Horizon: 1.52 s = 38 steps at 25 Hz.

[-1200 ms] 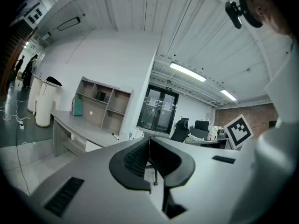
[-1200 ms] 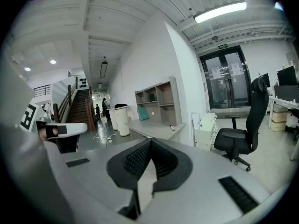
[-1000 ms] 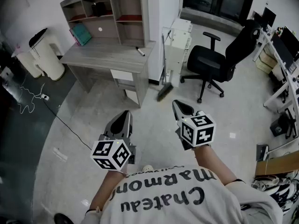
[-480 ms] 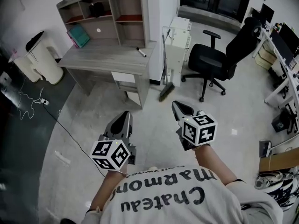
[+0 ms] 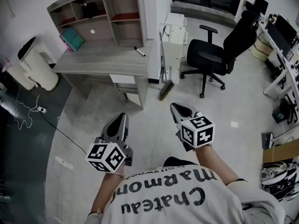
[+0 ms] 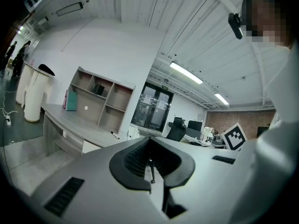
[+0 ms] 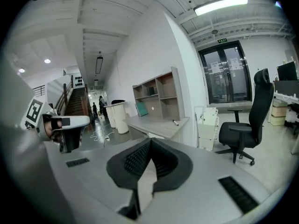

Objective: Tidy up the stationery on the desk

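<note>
A grey desk [image 5: 100, 62] with a shelf unit stands across the floor at upper left. A black marker pen [image 5: 139, 51] lies near the desk's right end. A teal book [image 5: 72, 38] leans in the shelf unit. My left gripper [image 5: 122, 118] and right gripper [image 5: 175, 107] hang in the air over the floor, well short of the desk, both shut and empty. In the left gripper view the left gripper [image 6: 149, 140] points toward the desk [image 6: 70, 122] and pen [image 6: 114, 135]. In the right gripper view the right gripper [image 7: 150, 141] faces the desk [image 7: 154, 125] and pen [image 7: 175, 122].
A black office chair [image 5: 219, 59] stands right of the desk, beside a white cabinet [image 5: 175, 31] and a leaning broom [image 5: 164, 90]. Two white bins [image 5: 32, 69] stand left of the desk. A cable [image 5: 56, 120] runs across the floor. Desks with monitors [image 5: 280, 45] line the right side.
The person has walked a little toward the desk, so the room has shifted in the head view. Both grippers came along, still shut and empty; the left one sits slightly lower.
</note>
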### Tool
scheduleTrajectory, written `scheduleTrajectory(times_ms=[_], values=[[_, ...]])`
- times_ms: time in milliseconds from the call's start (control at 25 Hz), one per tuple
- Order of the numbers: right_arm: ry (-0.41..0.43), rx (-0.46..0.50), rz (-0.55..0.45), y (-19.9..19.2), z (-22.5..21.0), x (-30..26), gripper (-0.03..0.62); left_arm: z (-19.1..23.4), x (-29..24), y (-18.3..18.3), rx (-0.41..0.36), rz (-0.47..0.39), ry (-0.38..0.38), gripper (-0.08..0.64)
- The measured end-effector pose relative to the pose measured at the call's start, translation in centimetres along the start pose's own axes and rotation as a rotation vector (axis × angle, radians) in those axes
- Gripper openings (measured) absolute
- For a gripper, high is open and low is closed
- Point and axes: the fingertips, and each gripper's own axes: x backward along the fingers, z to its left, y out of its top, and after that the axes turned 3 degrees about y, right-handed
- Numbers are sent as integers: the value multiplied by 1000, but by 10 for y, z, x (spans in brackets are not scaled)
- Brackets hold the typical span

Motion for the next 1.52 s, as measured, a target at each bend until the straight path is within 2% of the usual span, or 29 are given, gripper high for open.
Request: scheduleTrajectory(times_ms=[200, 400, 520, 680, 1080, 1240, 1520], values=[[-2, -22, -1, 1, -4, -13, 11, 13, -7, -7, 19, -2, 12, 15], [0, -32, 42, -8, -10, -31, 11, 20, -22, -17, -21, 42, 19, 15], [11, -24, 49, -3, -18, -45, 11, 30, -36, -13, 24, 34, 15, 15], [26, -12, 55, 7, -36, -73, 11, 50, -58, -3, 37, 8, 44, 15], [76, -5, 26, 68, -88, -151, 11, 76, -138, 40, 30, -41, 55, 15], [92, 9, 25, 89, -110, -178, 11, 88, -169, 57, 74, -69, 63, 15], [113, -15, 13, 121, -152, -224, 11, 107, -226, 75, 87, -78, 68, 15]])
